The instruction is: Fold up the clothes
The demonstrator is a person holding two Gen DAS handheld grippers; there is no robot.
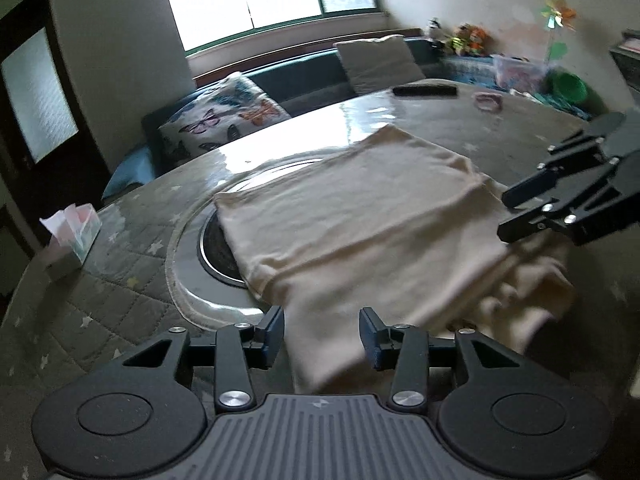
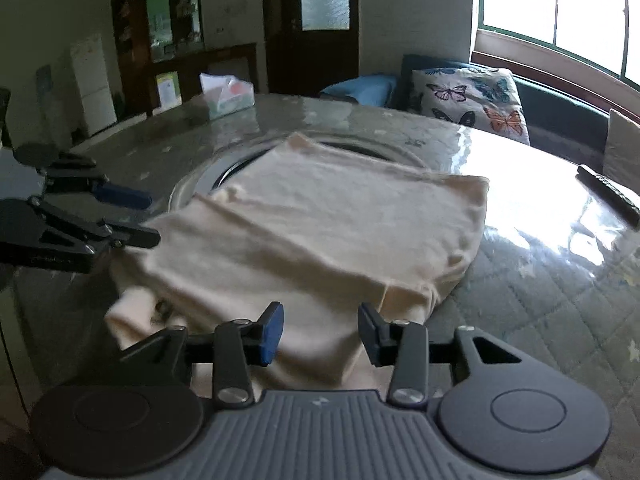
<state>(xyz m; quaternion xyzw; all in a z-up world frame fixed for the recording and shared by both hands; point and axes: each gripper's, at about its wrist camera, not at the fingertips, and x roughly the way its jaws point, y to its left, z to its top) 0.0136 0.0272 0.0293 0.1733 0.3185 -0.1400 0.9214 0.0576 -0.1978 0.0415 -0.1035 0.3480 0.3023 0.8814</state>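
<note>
Left gripper (image 1: pixel 322 334): fingers parted, near hem of the cloth (image 1: pixel 360 208) lying between them but not pinched; judged a release after laying a fold, not a grip

Right gripper (image 2: pixel 320 332): fingers likewise parted, straddling the near edge of the cloth at its other end, pads clear of the fabric; both grippers sit along the same near side, which suits squaring a fold from two corners

Cloth: cream, folded to a rough rectangle, flat on the worktop (image 2: pixel 540 280), its far part overlapping a round recessed ring (image 1: pixel 212 240) at the centre; the near edge is bunched and loose, so the fold looks unfinished there

Tissue box (image 1: pixel 72 240): on the worktop, well apart from the cloth

Remote (image 1: pixel 424 90): dark, at the far rim, also well apart

Butterfly cushion (image 2: pixel 472 96): on the bench beyond the worktop

Writing: none legible; a small emblem on each gripper body, too small to read
</note>
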